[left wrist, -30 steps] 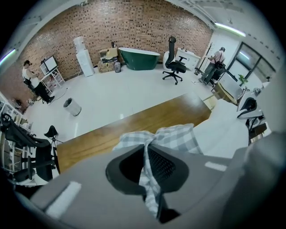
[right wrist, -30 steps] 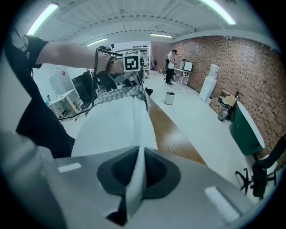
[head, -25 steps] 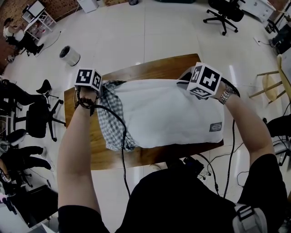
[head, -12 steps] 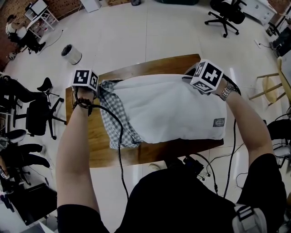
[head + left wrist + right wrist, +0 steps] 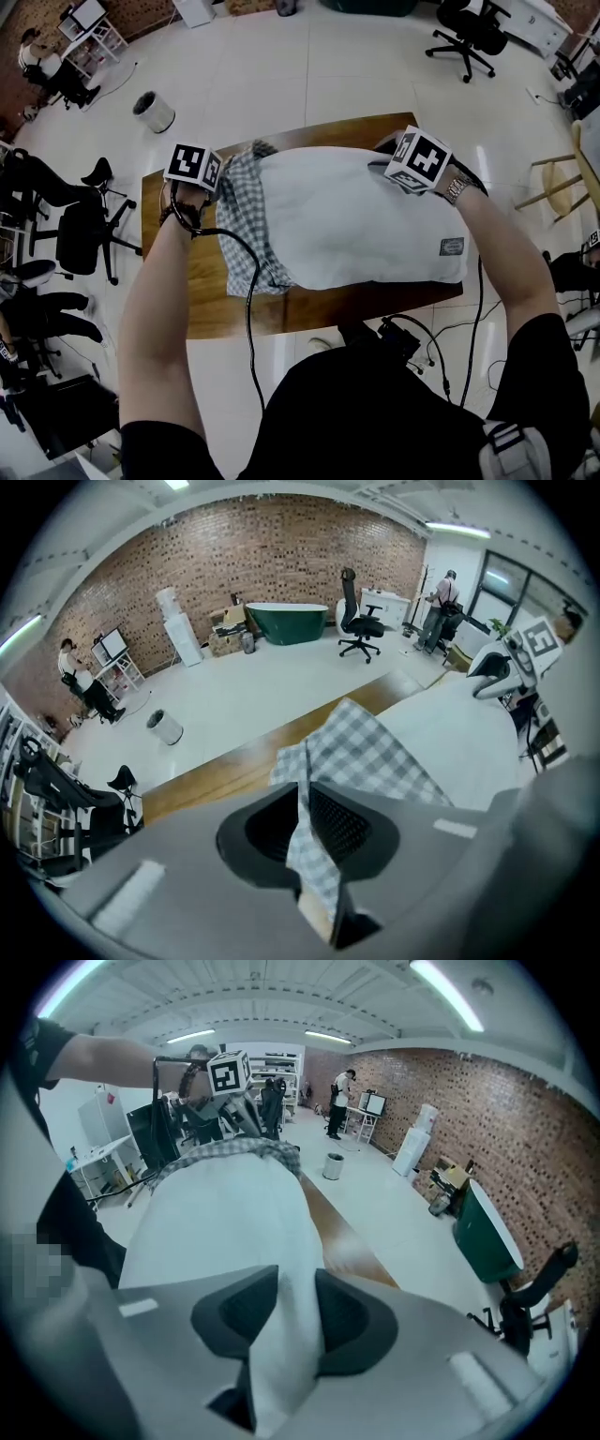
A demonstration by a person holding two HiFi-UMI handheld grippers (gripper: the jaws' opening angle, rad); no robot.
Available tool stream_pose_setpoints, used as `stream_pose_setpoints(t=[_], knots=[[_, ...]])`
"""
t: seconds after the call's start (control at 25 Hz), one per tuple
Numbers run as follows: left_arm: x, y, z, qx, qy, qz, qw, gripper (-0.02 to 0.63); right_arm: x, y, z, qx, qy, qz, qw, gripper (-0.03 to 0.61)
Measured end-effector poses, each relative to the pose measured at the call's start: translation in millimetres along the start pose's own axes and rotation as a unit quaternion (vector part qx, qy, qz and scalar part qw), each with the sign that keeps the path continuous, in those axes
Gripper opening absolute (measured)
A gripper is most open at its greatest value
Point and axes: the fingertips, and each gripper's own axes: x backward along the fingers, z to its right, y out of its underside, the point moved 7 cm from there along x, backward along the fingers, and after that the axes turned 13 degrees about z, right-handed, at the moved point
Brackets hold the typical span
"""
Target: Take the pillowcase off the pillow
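The checked pillowcase (image 5: pixel 246 211) sits bunched over the left end of the white pillow (image 5: pixel 366 220). The pillow lies lengthwise on the wooden counter (image 5: pixel 319 138), its right end at the counter's right edge. The gripper views show what the head view hides. The left gripper (image 5: pixel 306 803) has its jaws, which have just been opening, pinched on a fold of the checked cloth. The right gripper (image 5: pixel 295 1283), its jaws also just opening, presses on white pillow fabric at the far right corner. Bare floor (image 5: pixel 281 75) lies open beyond the counter's far edge, and office chairs (image 5: pixel 80 244) stand off to the left.
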Motion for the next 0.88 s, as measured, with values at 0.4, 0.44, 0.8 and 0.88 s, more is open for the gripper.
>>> stream_pose_setpoints(t=[0.4, 0.44, 0.8, 0.88], knots=[[29.2, 34.7, 26.5, -0.002, -0.001, 0.041, 0.9991, 0.103, 6.0, 0.8, -44.9, 0.041, 0.028, 0.009, 0.999, 0.206], [32.3, 39.3, 29.8, -0.002, -0.001, 0.044, 0.9990, 0.103, 7.8, 0.9, -51.0, 0.043, 0.029, 0.011, 0.999, 0.206], [59.9, 83.2, 56.1, 0.015, 0.009, 0.070, 0.9974, 0.103, 10.2, -12.6, -111.2, 0.069, 0.022, 0.018, 0.997, 0.206], [63.8, 94.7, 64.1, 0.023, 0.015, 0.077, 0.9966, 0.103, 8.2, -13.6, -126.0, 0.075, 0.019, 0.018, 0.997, 0.206]])
